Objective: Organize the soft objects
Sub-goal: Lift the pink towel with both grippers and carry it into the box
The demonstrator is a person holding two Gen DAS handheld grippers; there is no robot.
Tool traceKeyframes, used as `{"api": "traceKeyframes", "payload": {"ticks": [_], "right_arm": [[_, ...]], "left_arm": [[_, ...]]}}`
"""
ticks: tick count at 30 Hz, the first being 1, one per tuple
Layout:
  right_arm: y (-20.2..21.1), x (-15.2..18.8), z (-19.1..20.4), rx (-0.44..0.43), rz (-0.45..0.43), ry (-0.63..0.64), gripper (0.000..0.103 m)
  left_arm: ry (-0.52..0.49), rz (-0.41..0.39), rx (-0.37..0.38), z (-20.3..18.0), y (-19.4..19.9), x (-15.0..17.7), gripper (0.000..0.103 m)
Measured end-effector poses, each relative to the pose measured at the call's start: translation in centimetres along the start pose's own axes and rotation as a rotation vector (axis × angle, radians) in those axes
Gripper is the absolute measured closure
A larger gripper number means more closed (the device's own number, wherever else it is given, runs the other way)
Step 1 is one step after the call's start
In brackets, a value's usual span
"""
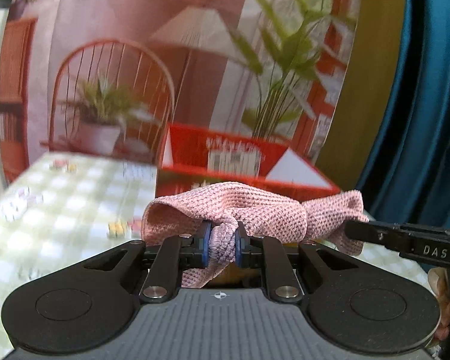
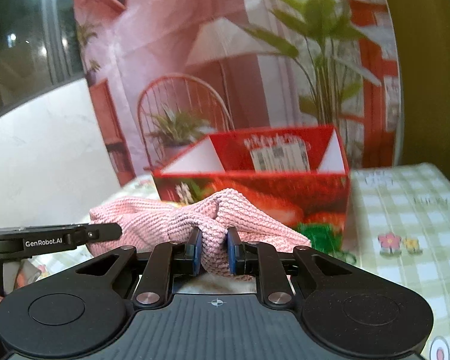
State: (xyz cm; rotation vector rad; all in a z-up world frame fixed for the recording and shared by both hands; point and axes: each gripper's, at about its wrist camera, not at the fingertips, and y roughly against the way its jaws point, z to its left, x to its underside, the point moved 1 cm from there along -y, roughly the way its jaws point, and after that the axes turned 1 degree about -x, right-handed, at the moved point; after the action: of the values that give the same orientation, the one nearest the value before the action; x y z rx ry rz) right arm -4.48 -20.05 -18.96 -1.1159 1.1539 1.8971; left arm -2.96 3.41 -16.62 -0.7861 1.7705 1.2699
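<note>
Pink knitted cloth held between two grippers before a red box

Pink knitted cloth [image 1: 249, 210], one piece, is stretched between two hand-held grippers in front of one red box [image 1: 225, 162]. The left gripper [image 1: 222, 244] pinches a bunched fold of the cloth between its two blue pads [image 1: 206, 243]; the fabric fills the narrow gap between them and a tail hangs below. The right gripper [image 2: 213, 249] likewise clamps a gathered ridge of the same cloth [image 2: 225, 213] between its own two blue pads [image 2: 231, 249]. In the left wrist view the right gripper enters from the right edge, marked "DAS", with its tip against the cloth's right end. In the right wrist view the left gripper enters from the left edge, marked "GenRobot.AI", with its tip at the cloth's left end.

The red box [image 2: 255, 177] stands open-topped just behind the cloth, with two white triangular side flaps and a printed label on its inner back wall; its front face carries a red and green picture. Box and cloth are over one table covered by a green-and-white checked tablecloth [image 2: 405, 210] printed with small flowers. Behind the box hangs one backdrop [image 1: 165, 45] picturing a chair, a lamp and two potted plants. One blue curtain [image 1: 420, 120] lies to the right of the box in the left wrist view.
</note>
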Motion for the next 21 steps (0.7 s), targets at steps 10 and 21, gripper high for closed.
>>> {"api": "traceKeyframes", "payload": {"ticks": [10,21], "right_arm": [[-1.1,-5.1,-1.1,-0.029,-0.072,0.028,0.087],[-6.3,-9.6,-5.2,-0.05,-0.058,0.007,0.087]], "left_arm": [[-0.058,-0.089,0.027,-1.0,-0.8,-6.1,0.086],[-0.045,-0.026,0.064,-0.5,-7.9,-11.1,0.086]]}}
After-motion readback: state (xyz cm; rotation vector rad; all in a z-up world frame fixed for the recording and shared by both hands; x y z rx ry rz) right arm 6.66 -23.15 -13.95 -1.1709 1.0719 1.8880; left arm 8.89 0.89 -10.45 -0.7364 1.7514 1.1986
